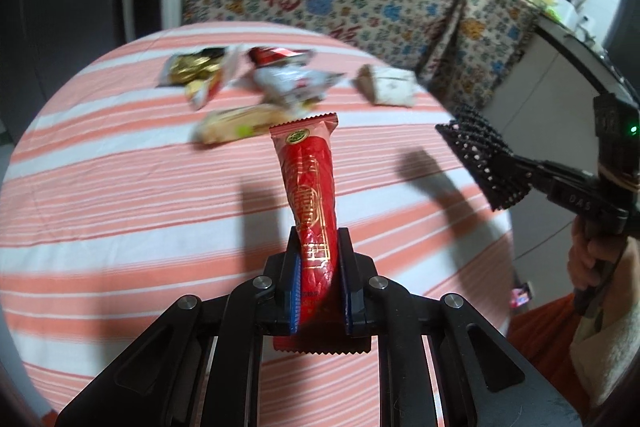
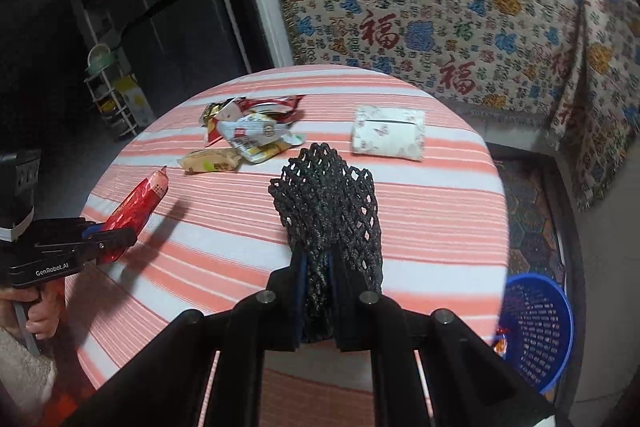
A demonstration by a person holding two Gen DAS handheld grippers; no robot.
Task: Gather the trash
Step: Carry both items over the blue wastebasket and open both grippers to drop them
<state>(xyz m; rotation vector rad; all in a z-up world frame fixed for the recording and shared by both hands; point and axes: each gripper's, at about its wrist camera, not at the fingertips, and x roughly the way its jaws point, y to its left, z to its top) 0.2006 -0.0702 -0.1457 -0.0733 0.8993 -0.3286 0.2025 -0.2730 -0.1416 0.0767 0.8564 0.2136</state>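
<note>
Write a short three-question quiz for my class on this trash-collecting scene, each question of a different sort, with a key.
1. True or false: the left gripper is shut on a red wrapper.
2. Multiple choice: what does the right gripper hold? A) a tissue pack B) a black mesh piece C) a yellow snack packet
3. Fill in: the blue basket stands on the ____, beside the striped table.

Key: 1 true. 2 B, the black mesh piece; the tissue pack and the yellow snack packet lie on the table. 3 floor.
</note>
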